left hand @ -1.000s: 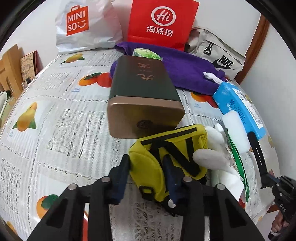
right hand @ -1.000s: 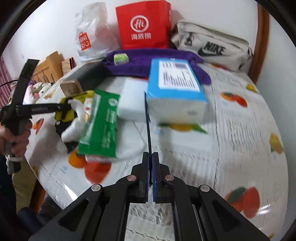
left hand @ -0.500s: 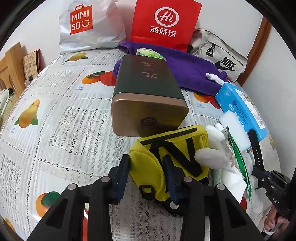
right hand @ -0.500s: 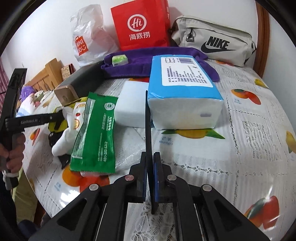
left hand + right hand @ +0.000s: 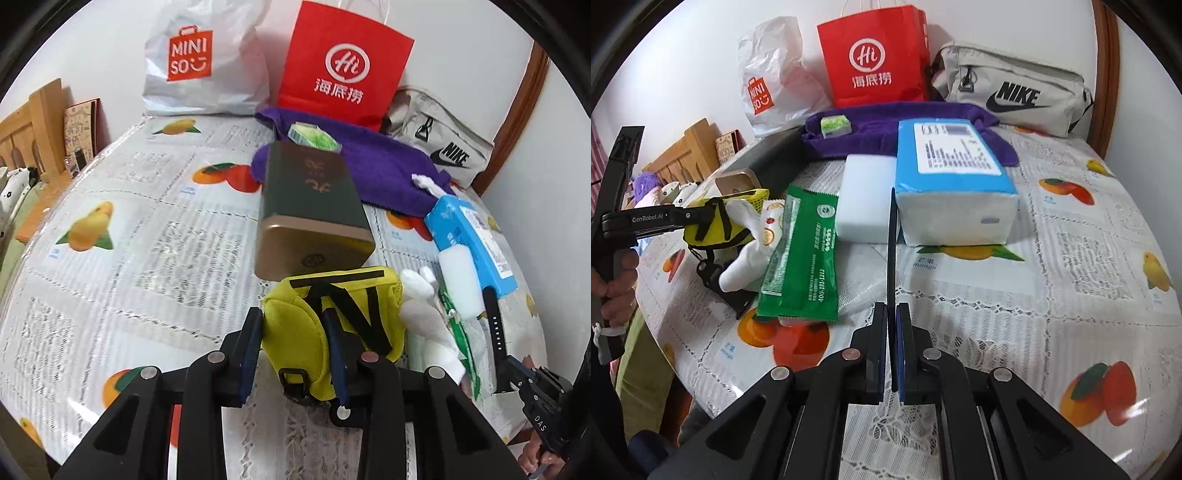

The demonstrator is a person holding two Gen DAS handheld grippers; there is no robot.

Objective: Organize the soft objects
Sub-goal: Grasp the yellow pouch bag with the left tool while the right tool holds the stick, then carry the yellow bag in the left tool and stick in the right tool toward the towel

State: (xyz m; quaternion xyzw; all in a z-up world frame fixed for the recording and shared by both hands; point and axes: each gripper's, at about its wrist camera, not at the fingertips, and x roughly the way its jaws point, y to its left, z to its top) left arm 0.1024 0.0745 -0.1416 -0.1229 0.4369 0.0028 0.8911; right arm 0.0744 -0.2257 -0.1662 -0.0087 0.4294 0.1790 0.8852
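Holding two items at the table's (image 5: 122,236) near edge, mid-sort. Left gripper (image 5: 291,347): jaws, just tightened a little, clamped on the soft yellow fabric pouch with black straps (image 5: 332,317), tilted steeply down, beside the green-and-gold rectangular tin (image 5: 310,206). Right gripper (image 5: 892,343): shut on the thin black strap (image 5: 892,251), also angled down. Next, we judge, each needs carrying to its group without snagging the white glove (image 5: 424,317).

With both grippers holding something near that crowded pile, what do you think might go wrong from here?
The left gripper pinches only one end of the yellow pouch; its soft fabric may slip out, or drag the white glove lying against it.

The right gripper clamps a thin black strap edge-on; it may twist free, or swing against the tissue pack.
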